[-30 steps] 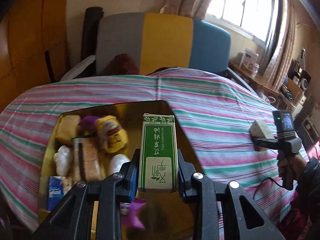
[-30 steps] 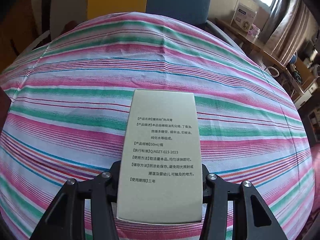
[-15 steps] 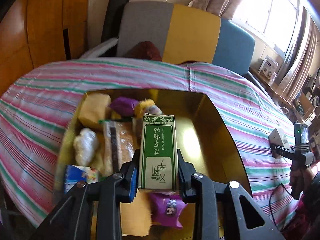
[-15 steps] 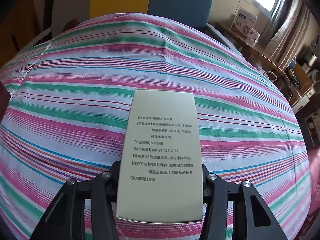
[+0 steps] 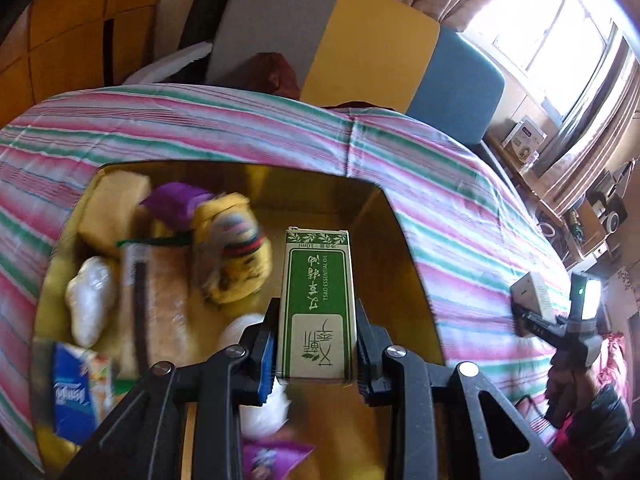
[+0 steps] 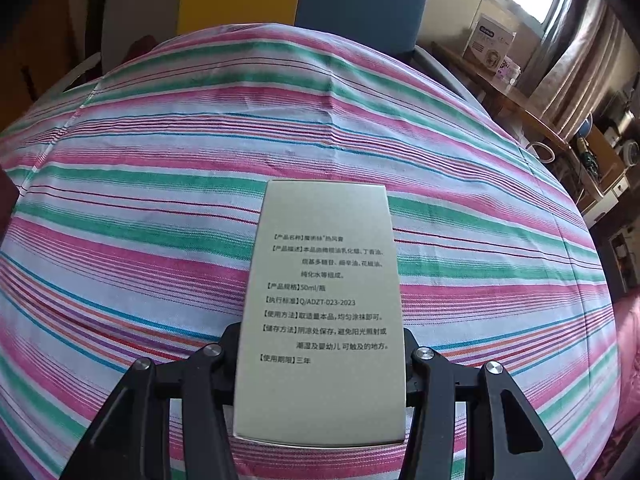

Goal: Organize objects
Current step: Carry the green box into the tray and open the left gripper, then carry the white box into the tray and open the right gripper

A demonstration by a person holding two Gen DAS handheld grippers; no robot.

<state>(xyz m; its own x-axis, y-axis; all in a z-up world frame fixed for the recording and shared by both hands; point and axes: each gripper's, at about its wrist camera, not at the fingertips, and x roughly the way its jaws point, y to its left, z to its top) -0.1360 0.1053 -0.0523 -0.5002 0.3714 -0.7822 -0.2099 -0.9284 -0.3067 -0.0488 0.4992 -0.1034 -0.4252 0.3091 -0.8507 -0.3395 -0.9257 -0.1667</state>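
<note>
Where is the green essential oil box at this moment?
In the left wrist view the green essential oil box is clamped in the left gripper, over the gold storage box, just right of the yellow plush toy.

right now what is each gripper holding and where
Left gripper: green box, by the long sides near its lower end. Right gripper: pale box, likewise.

Black left gripper [image 5: 316,354], silver screws, blue pads; dark sleeve [image 5: 600,420].

Striped cloth-covered table [image 5: 460,216], open gold box [image 5: 400,240] resting on it, near one edge
</note>
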